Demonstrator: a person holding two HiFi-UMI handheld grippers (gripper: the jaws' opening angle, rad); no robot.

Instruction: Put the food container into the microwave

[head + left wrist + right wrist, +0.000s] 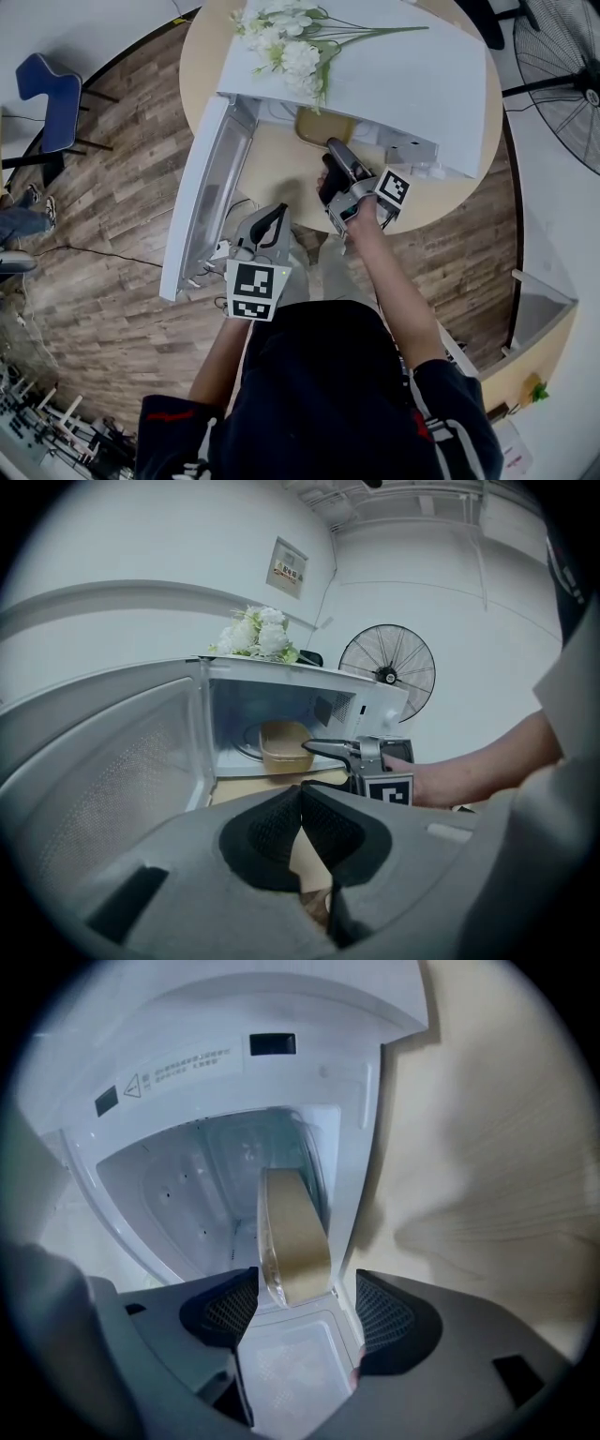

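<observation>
While the left gripper (277, 214) sits at lower centre of the head view, jaws pressed together on nothing, the right gripper (305, 1302) stands wide. The food container (292, 1232) lies between its parted pads, unclamped, inside the open microwave (375, 84), with flowers (286, 42) on top at the upper edge.

The head view looks steeply down from above the person onto the round table (281, 173), the microwave (394, 84) with its door (211, 187) swung open, the left gripper (272, 216) and the right gripper (330, 148). The left gripper view sits low outside the door, behind its own jaws, and faces the open microwave from a little way off, taking in the right gripper from the side. The right gripper view is rolled sideways and sits close to the opening, looking straight in. All three share the container (323, 127) inside the microwave.
</observation>
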